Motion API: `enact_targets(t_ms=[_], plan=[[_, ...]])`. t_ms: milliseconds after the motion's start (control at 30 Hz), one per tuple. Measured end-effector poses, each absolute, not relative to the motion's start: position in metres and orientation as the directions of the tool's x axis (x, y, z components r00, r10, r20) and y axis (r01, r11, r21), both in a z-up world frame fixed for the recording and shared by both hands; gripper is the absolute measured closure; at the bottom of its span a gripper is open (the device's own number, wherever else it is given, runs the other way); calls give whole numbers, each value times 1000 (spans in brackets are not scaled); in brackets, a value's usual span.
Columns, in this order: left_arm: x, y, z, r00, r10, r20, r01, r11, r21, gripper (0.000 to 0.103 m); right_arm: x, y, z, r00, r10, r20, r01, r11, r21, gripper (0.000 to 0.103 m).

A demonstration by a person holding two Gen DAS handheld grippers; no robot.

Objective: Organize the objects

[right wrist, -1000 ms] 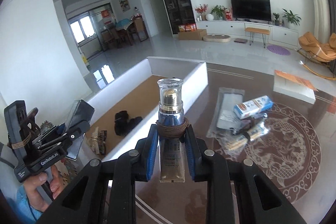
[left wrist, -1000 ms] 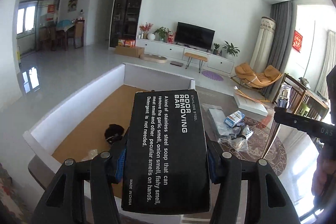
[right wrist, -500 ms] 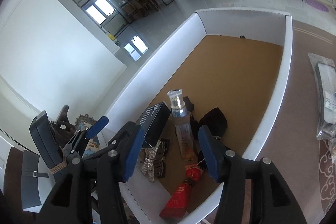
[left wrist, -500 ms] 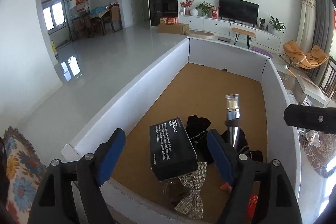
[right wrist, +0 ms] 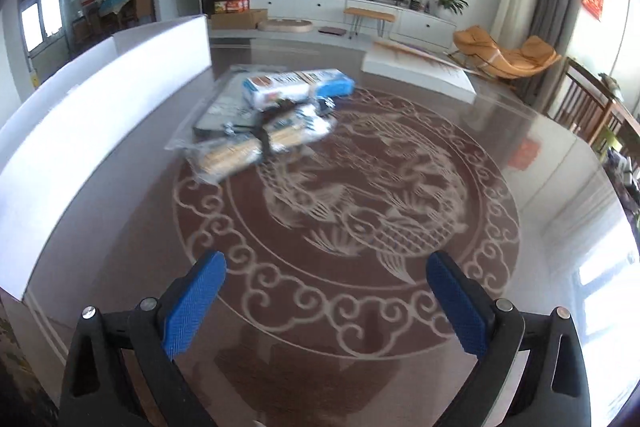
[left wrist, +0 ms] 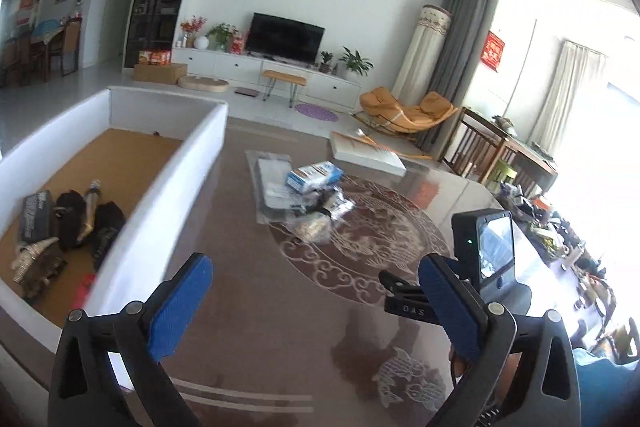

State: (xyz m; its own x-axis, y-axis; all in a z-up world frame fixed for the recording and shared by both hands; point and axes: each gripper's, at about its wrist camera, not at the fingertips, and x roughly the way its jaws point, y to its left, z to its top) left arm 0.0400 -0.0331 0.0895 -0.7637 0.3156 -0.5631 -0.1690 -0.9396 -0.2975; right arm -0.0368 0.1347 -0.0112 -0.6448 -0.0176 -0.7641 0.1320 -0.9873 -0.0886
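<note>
My left gripper (left wrist: 316, 303) is open and empty above the brown glass table, right of the white box (left wrist: 168, 203). In the box lie the black odor-bar carton (left wrist: 37, 217), the clear bottle (left wrist: 90, 205), dark pouches and a glittery bow. My right gripper (right wrist: 326, 303) is open and empty over the table's fish pattern. Ahead of both lies a pile: a blue-white carton (right wrist: 298, 87) (left wrist: 314, 175), plastic-wrapped packets (right wrist: 256, 143) (left wrist: 316, 221) and a flat clear pack (left wrist: 272, 179). The right gripper's body (left wrist: 482, 251) shows in the left wrist view.
A flat white box (right wrist: 420, 73) (left wrist: 368, 153) lies at the table's far edge. The white box's wall (right wrist: 96, 99) runs along the left. Wooden chairs (left wrist: 484, 147) stand at the table's right side.
Both grippers have drawn back out of the white box and swung right over the table. The black carton and the bottle stay in the box. Both grippers stay open.
</note>
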Motion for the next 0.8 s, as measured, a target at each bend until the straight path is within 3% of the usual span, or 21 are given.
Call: enact_targets(t_ms=[100, 300, 433, 633, 800], plan=[[33, 18, 47, -661, 378, -648, -247, -925, -288, 0, -25, 188, -27, -613, 60, -788, 20, -996, -91, 3], [14, 56, 3, -673, 192, -714, -231, -972, -44, 0, -14, 219, -38, -595, 77, -800, -55, -997, -56, 3], [-11, 49, -12, -674, 107, -731, -193, -981, 34, 0, -14, 216, -35, -596, 88, -798, -54, -996, -69, 2], [-52, 33, -34, -580, 111, -807, -153, -988, -26, 0, -17, 217, -39, -578, 47, -815, -66, -998, -11, 0], [-53, 38, -37, -582, 82, -809, -149, -989, 7, 0, -18, 216, -39, -578, 48, -815, -66, -998, -12, 0]])
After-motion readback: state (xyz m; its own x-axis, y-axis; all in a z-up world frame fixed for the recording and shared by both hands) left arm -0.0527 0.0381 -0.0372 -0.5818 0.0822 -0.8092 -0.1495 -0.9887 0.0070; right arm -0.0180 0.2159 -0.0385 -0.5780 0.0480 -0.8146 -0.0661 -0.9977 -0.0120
